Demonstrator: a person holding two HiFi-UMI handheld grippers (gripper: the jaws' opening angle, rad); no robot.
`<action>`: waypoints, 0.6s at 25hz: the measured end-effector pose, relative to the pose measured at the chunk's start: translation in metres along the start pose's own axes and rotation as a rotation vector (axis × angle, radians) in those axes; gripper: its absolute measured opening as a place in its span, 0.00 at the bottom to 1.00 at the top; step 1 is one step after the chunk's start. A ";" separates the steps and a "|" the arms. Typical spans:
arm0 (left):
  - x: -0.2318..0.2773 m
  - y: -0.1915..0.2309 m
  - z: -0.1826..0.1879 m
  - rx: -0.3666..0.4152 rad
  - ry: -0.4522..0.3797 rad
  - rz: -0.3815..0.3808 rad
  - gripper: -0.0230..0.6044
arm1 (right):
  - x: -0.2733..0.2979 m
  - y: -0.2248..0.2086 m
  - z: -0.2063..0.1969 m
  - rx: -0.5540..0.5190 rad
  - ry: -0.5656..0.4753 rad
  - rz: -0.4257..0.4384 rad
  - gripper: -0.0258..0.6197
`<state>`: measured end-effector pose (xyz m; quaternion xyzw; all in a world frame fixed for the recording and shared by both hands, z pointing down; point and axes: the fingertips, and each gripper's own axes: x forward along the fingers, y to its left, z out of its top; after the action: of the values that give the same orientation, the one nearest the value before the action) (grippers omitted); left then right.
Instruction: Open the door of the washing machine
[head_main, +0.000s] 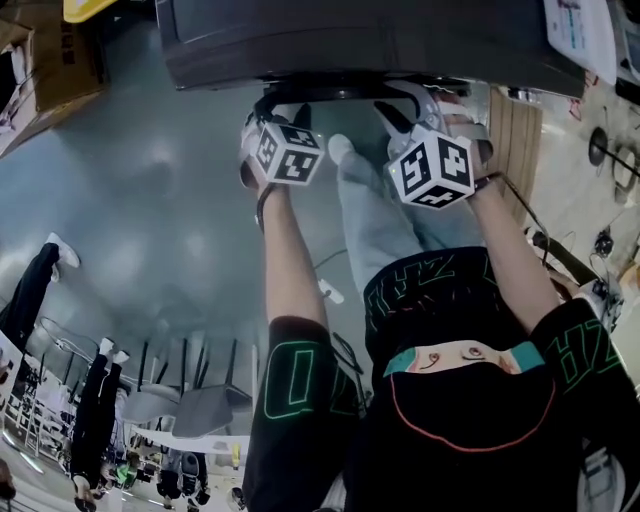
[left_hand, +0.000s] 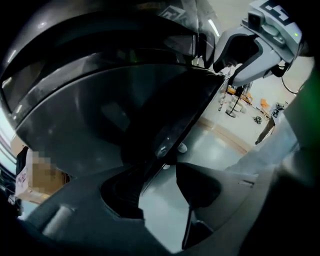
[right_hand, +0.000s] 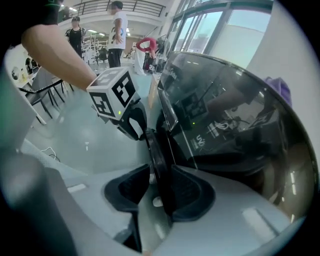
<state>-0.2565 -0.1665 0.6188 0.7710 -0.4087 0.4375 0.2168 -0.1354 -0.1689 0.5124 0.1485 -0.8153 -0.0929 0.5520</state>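
While L gripper (left_hand: 160, 200), R gripper (right_hand: 152, 192) gape astride door rim (right_hand: 157, 150) | glossy grey floor (head_main: 150, 190) | ppl (right_hand: 117, 30), chairs (head_main: 190, 400)

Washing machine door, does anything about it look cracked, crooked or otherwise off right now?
Nothing stands out. The dark glass door looks whole and shows only reflections. Its edge runs straight between the open jaws of the left gripper and the right gripper. No crack or spill is visible.
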 end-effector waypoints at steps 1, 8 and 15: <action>0.001 0.000 0.001 0.011 -0.007 0.000 0.38 | 0.002 0.000 -0.002 -0.013 0.012 -0.004 0.25; 0.001 -0.001 0.001 0.018 -0.012 0.015 0.36 | 0.006 0.000 -0.002 -0.082 0.034 -0.012 0.23; 0.001 -0.002 -0.003 0.007 -0.026 0.044 0.35 | 0.008 0.004 -0.001 -0.104 0.051 -0.006 0.22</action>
<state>-0.2561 -0.1642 0.6211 0.7684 -0.4267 0.4335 0.1990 -0.1378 -0.1677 0.5212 0.1243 -0.7945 -0.1327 0.5794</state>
